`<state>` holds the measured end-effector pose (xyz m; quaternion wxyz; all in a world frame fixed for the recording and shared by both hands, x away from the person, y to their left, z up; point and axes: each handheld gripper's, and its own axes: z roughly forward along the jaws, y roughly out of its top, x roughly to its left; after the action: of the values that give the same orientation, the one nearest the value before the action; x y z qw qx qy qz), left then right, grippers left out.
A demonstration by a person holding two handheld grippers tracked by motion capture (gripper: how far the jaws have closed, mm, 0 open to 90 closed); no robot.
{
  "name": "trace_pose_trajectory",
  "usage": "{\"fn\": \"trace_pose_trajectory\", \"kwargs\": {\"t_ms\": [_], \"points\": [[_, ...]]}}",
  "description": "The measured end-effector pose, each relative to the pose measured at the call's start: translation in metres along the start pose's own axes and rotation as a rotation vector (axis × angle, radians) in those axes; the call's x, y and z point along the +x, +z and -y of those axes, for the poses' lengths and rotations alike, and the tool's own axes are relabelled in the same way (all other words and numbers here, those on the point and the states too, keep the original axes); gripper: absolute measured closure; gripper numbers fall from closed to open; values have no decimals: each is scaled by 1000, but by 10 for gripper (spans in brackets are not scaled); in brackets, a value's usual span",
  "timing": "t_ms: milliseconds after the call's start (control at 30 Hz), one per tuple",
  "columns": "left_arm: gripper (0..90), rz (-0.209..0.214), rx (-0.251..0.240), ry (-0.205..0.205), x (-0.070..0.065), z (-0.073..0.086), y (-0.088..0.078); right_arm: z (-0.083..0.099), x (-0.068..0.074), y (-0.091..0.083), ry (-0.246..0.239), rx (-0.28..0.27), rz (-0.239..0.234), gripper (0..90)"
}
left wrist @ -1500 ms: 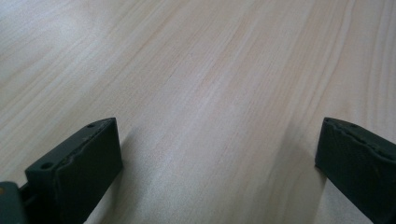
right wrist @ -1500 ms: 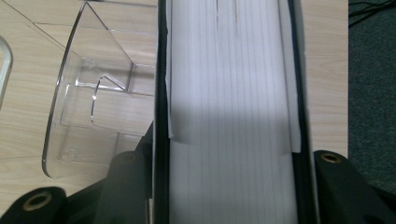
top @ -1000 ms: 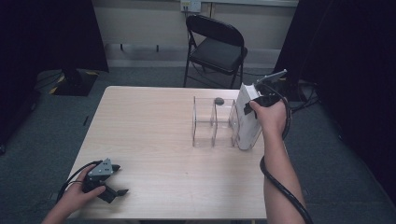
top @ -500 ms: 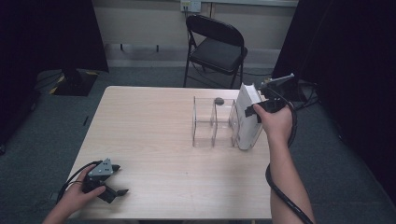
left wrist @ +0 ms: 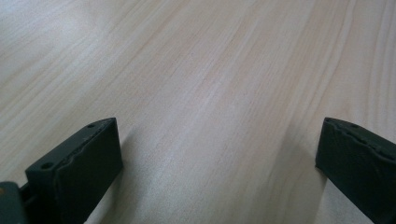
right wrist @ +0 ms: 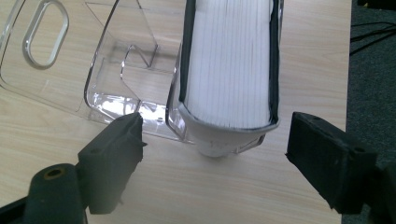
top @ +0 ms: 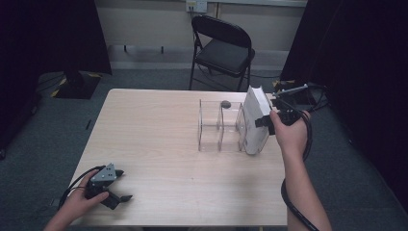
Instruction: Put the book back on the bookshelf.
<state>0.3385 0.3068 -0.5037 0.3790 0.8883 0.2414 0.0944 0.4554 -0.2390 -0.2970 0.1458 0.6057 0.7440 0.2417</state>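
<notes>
A pale wooden table point(top: 159, 139) was recorded as the largest item, with a black folding chair point(top: 222, 50) standing beyond its far edge and dark curtains to either side. On the right half of the table a clear plastic file rack point(top: 219, 126) with upright dividers was noted. Its rightmost compartment held a thick white book point(top: 255, 120), standing on end with the page edges turned toward the right gripper's camera point(right wrist: 229, 60); the other compartments point(right wrist: 116, 56) were seen with nothing in them. A small dark round object point(top: 225, 103) was noted at the rack's far side; what it was could not be told.

The right gripper point(top: 269, 121) was held level at the book's right-hand side, just beside it. In the right gripper view the jaws point(right wrist: 212, 149) stood wide, one to each side of the book's near end and clear of it, no pad pressing on the cover. The jaws had just been opening; the book was released and left resting in the rack.

The left gripper point(top: 118, 195) was recorded near the table's front left corner, well apart from the rack, resting low over bare wood. Its jaws point(left wrist: 217, 158) were spread, nothing between them. Cables point(top: 293, 202) were seen trailing from both grippers. Nothing lay between the right gripper and the book.
</notes>
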Motion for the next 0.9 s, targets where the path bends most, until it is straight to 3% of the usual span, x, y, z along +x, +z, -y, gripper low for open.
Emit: {"fn": "trace_pose_trajectory", "kwargs": {"t_ms": [433, 900], "points": [[0, -2, -2, 0, 0, 0, 0, 18, -4, 4, -57, -9, 10, 168], [0, -2, -4, 0, 0, 0, 0, 41, 1, 12, -95, -12, -41, 170]]}}
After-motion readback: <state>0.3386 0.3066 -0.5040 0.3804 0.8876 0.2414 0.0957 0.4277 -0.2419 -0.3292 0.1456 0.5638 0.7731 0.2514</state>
